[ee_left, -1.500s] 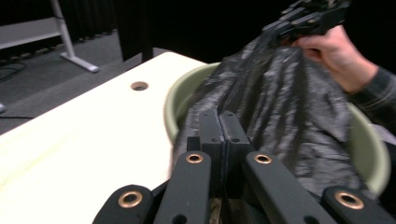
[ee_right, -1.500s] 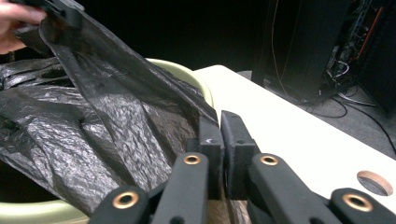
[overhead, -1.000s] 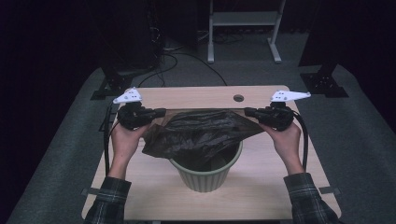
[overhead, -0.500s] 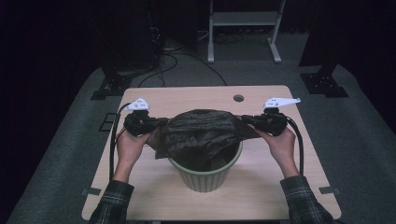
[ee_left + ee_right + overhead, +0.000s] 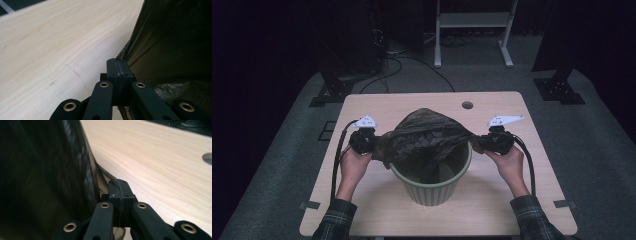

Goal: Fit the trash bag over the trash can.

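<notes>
Ribbed green plastic bin (image 5: 432,187) stands mid pale wooden tabletop (image 5: 492,210); dark crinkled plastic bag (image 5: 424,135) drapes over its rim, left tool (image 5: 373,145) and right tool (image 5: 479,143) at either side.

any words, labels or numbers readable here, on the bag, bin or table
None: no readable text on the dark plastic bag, the green bin or the wooden table. No print shows on the left claw or the right claw either.

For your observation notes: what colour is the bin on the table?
Pale green bin, clearest in the high view.
</notes>
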